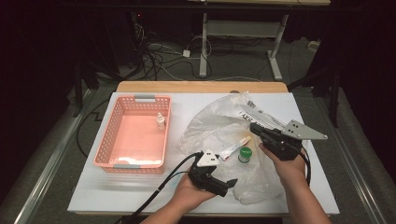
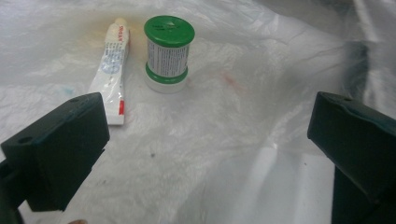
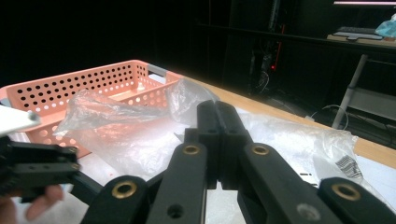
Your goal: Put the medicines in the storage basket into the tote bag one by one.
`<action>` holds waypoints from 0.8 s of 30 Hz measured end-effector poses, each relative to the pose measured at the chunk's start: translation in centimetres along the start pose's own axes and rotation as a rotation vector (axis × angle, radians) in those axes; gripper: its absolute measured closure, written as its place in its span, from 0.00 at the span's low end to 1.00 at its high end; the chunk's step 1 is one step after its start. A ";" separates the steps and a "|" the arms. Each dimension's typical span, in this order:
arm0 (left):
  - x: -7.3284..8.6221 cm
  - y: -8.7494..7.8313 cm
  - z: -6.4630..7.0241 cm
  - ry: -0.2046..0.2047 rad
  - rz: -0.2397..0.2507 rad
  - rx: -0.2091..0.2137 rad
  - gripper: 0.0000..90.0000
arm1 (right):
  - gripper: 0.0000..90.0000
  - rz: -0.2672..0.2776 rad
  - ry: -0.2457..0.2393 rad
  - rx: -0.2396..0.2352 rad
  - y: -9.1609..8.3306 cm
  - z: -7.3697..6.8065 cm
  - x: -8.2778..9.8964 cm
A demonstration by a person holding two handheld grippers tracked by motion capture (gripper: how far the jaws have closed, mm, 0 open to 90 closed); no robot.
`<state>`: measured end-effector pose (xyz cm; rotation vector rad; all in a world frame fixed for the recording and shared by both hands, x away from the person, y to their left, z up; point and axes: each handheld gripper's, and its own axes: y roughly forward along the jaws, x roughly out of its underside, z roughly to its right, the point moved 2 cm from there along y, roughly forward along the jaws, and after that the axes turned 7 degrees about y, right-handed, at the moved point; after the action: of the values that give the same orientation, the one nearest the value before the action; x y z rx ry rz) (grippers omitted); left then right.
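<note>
Fingers of the left gripper (image 2: 205,154) stand spread wide with nothing between them, while those of the right gripper (image 3: 218,135) are pressed together on a fold of the crumpled clear plastic bag (image 1: 219,135), whose film rises in a peak just beyond its tips in the right gripper view; whether the film is truly pinched cannot be told for sure. On the white worktop (image 1: 93,196), the bag sprawls across the right half, its far end with a printed barcode label reaching toward the far right corner. Lying on the bag's film, near the middle of the worktop, are a small white squeeze tube with red and blue print (image 2: 112,79) and, just beside it, an upright little white bottle with a green screw cap (image 2: 168,51); the two sit close together but do not touch. The left gripper hovers just short of them, toward the near edge, its open jaws pointed their way. The right gripper, topped by a grey three-cornered plate, is held over the bag's right side. Along the left side of the worktop stands a pink perforated plastic basket with grey handles (image 1: 105,140). Inside it, against the right wall, one small white dropper bottle (image 1: 160,121) stands upright.
</note>
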<state>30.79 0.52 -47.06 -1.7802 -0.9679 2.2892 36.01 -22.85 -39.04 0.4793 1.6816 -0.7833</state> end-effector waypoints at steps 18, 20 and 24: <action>1.2 -6.4 -0.4 0.002 0.005 -0.074 0.00 | 1.00 -0.007 0.000 0.005 0.1 0.0 0.1; 1.3 -7.2 -0.5 -0.002 0.008 -0.087 0.00 | 1.00 -0.007 -0.004 0.005 0.1 -0.1 0.1; 1.6 -9.5 -1.3 -0.016 0.024 -0.136 0.00 | 1.00 -0.007 -0.006 0.004 0.1 -0.1 0.1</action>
<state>28.57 9.31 -43.67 -1.8367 -1.1361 2.3063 35.99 -22.74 -39.17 0.4739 1.6771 -0.7924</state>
